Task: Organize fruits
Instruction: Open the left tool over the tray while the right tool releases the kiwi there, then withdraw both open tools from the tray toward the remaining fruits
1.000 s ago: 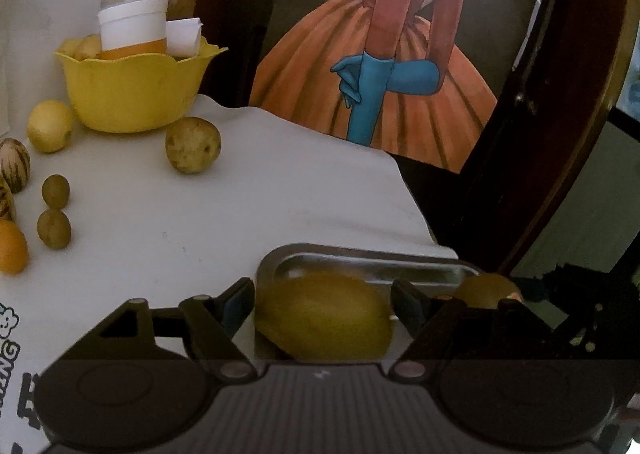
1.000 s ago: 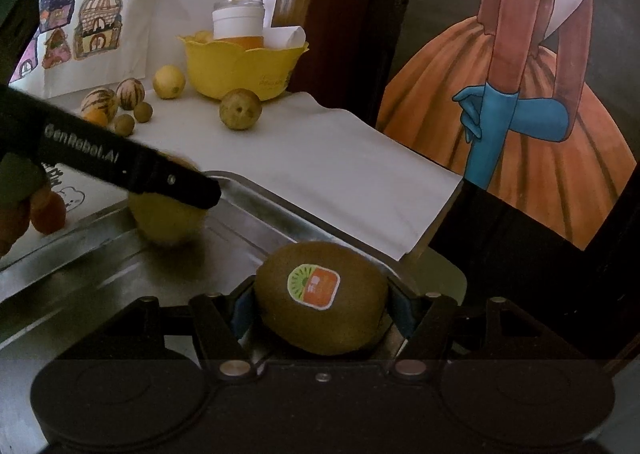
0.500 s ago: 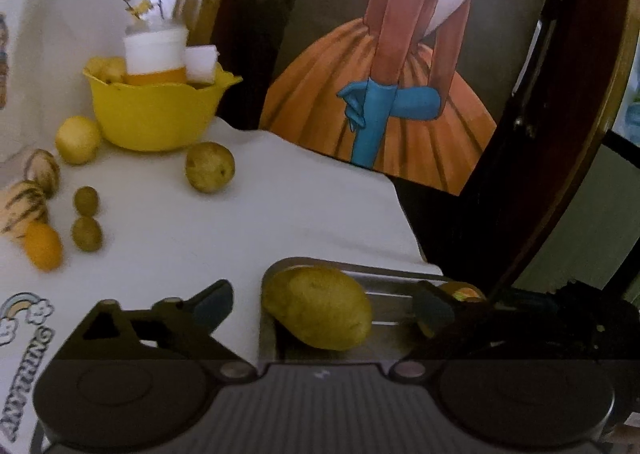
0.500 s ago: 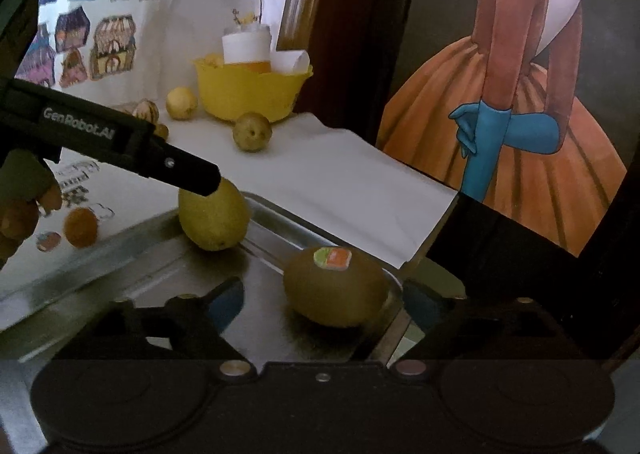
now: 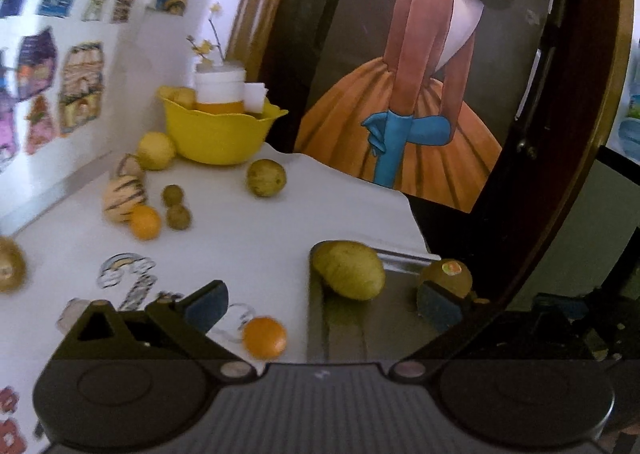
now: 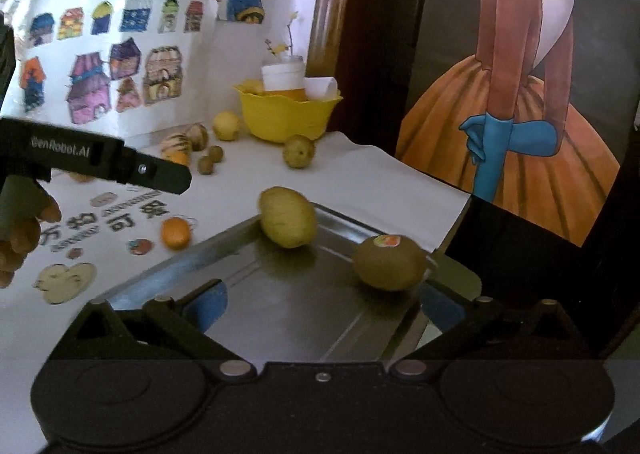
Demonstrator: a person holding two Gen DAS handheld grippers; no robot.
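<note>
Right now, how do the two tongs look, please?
Both tongs are black plastic with blue pads on the fingers. Each body shows two round discs and silver screws. The left tongs have a ribbed grey centre; their arm bears white "GenRobot.AI" lettering. The right tongs are black throughout.

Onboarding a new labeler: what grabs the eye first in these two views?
The metal tray in the foreground, holding a yellow-green oval fruit at its far corner and a stickered kiwi at its right edge. Behind, a yellow bowl with loose fruit scattered before it, and the orange-gowned painting at right.
</note>
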